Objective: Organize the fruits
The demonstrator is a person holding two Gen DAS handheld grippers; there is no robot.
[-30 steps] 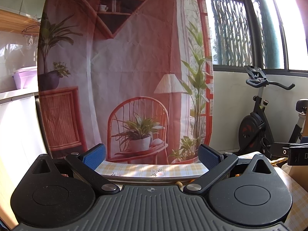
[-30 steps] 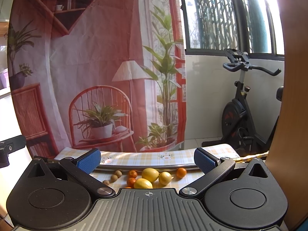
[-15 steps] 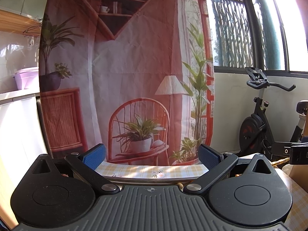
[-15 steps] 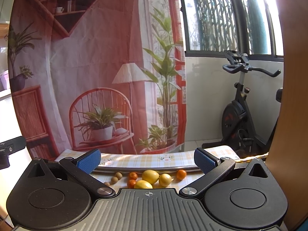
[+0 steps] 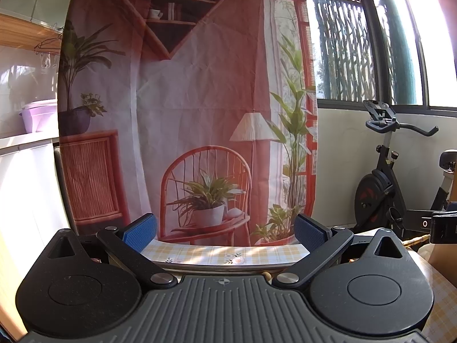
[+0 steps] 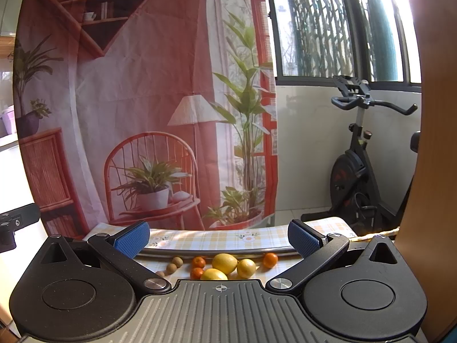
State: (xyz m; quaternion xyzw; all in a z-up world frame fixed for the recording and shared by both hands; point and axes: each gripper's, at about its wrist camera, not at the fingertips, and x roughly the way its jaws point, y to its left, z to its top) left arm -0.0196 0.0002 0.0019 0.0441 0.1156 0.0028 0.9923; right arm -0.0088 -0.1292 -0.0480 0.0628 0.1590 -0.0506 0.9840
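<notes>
Both the left gripper [image 5: 225, 230] and right gripper [image 6: 218, 237] gape wide, holding nothing. Only the right wrist view shows the lemons [image 6: 224, 263] and oranges [image 6: 270, 259]; the small brown fruits [image 6: 177, 262] are perhaps longans.

No legible text or labels.

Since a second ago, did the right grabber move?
Yes, slightly. In its own view the exercise bike and lemons sit a little lower, so the open right gripper tilted or rose upward.

A printed backdrop [image 5: 200, 114] is hung beside barred, sunlit windows [image 6: 328, 28]; an exercise bike [image 6: 360, 165] is parked against the white wall [image 5: 342, 148].
</notes>
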